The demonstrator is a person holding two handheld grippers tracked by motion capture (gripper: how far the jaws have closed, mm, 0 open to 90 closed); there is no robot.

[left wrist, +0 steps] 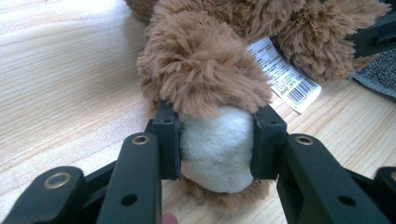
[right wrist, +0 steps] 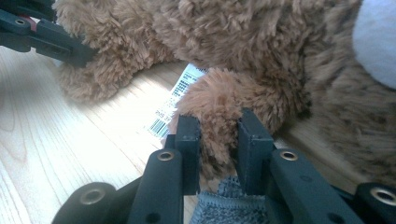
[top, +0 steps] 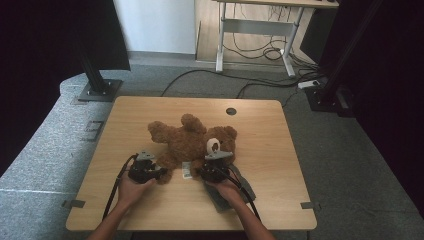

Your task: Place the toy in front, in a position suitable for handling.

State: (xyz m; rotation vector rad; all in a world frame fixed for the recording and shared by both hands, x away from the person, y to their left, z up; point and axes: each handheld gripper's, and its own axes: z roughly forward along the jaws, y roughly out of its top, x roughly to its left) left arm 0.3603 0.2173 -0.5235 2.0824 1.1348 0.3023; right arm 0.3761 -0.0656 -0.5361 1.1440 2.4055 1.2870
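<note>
Currently we clamp the left gripper and right gripper on the teddy bear's paws on the bench.

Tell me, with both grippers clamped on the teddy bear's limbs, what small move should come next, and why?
Probably a gentle lift of both together. The left gripper is shut on the white-soled paw and the right gripper pinches another limb, while the teddy bear lies flat on the table, partly over a grey cloth.

black jaws, brass-ringed screw holes
</note>
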